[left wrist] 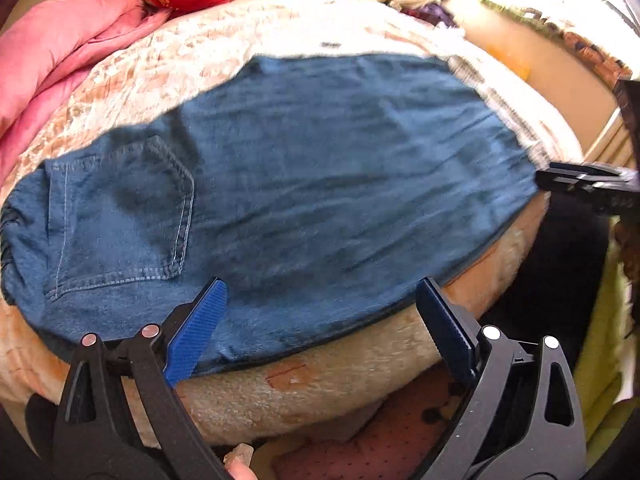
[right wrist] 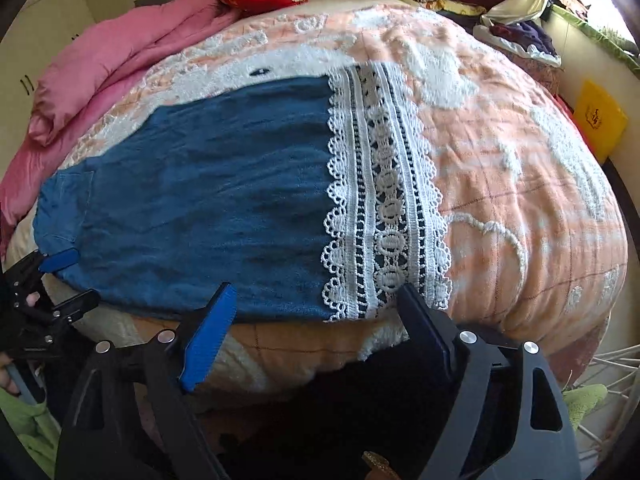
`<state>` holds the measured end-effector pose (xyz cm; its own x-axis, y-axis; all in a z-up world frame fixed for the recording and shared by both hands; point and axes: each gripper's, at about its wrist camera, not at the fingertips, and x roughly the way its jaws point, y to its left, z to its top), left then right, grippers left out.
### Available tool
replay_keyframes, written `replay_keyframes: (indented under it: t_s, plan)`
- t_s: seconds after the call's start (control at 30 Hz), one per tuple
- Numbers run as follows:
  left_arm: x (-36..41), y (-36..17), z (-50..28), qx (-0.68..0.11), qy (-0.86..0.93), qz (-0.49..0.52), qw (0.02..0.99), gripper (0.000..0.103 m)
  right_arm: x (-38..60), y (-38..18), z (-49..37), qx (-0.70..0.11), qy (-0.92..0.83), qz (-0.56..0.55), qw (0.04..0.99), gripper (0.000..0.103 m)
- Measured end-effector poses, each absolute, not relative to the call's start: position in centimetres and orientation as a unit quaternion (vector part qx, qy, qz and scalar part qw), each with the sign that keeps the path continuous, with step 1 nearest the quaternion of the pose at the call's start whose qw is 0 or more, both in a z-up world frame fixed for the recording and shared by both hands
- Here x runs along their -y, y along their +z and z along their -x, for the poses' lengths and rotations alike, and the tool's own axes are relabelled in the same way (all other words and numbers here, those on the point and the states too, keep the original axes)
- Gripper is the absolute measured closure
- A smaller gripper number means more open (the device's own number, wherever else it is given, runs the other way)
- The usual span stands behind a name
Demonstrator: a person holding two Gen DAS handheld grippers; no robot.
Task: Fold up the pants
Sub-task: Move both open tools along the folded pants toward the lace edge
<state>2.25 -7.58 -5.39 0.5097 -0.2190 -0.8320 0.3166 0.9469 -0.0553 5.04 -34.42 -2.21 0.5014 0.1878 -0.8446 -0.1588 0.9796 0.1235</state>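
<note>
Peach blanket (right wrist: 520, 184) on bed, pink quilt (right wrist: 120, 60) behind, denim pants (right wrist: 208, 200) flat

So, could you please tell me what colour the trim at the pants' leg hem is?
White openwork lace trim on blue denim pants; clearest in the right wrist view.

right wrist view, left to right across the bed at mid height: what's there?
Pink quilt → blue denim pants → white lace hem band → peach-and-white fleece blanket → yellow packet.
</note>
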Motion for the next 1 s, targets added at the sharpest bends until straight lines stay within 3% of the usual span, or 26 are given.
replay_keyframes:
  t_s: [0.37, 0.6, 1.0]
  plan:
    - [7.1, -2.4, -1.6, -0.435, -0.151, -0.042, 0.887, 0.014, 34.4, 0.3, -4.0, -0.459, 0.107, -0.013, 0.882, 0.021]
    - [7.5, -0.1, -0.9, -0.409, -0.157, -0.041, 0.898, 0.01, 33.4, 2.2, -3.1, -0.426, 0.135, -0.011, 0.894, 0.012]
    - [9.1, 1.7, -0.9, -0.397, -0.164, -0.047, 0.902, 0.01, 34.3, 4.1, -2.2, -0.398, 0.125, -0.015, 0.909, 0.008]
